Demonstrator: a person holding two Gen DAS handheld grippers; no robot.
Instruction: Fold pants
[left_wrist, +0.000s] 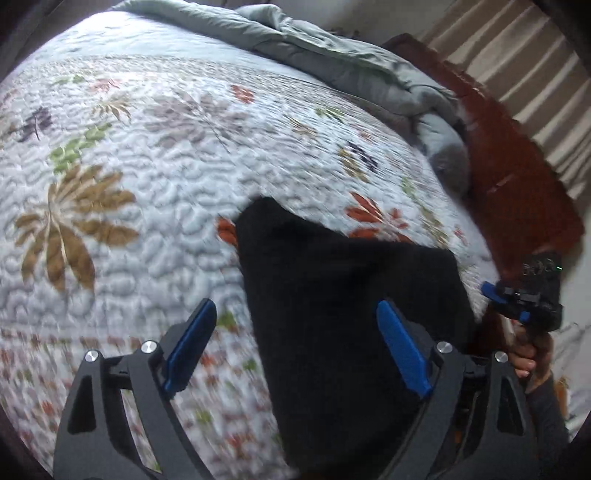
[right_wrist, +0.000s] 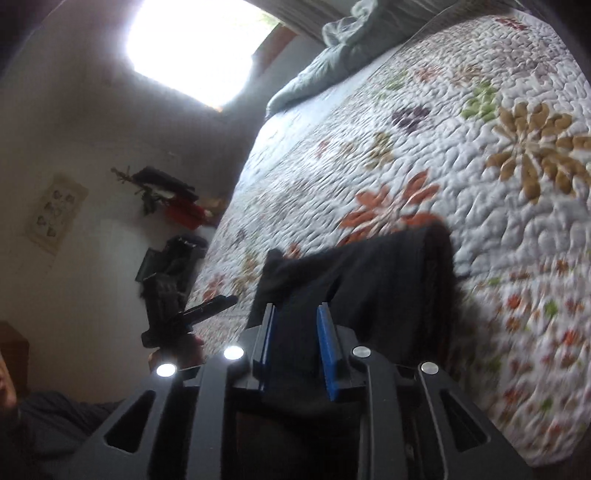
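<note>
Pants (left_wrist: 351, 314), black, lie on the quilt (left_wrist: 147, 206) near the bed's front edge, already gathered into a compact dark block rather than spread full length, so I judge that at least one fold is made and the job is in its later part. To the left of the pants the quilt is bare, and beyond it a grey duvet (left_wrist: 332, 62) is bunched at the far side of the bed. The left gripper (left_wrist: 295, 343) hovers above the pants with its jaws spread wide and nothing between them; one finger stands over the quilt, the other over the cloth. To the right of the pants the right gripper (right_wrist: 297, 347) has its jaws drawn close on the near edge of the pants, with dark cloth filling the gap, so it appears to grip that edge. In the right wrist view a thick rolled or doubled edge shows at the far end of the pants. What is left, as I judge it, is a last fold or a squaring-up and the release. Both views are motion-blurred, and the black cloth swallows its seams: waistband, legs and number of layers cannot be made out. The near end of the pants is cut off behind the gripper bodies in both views.
</note>
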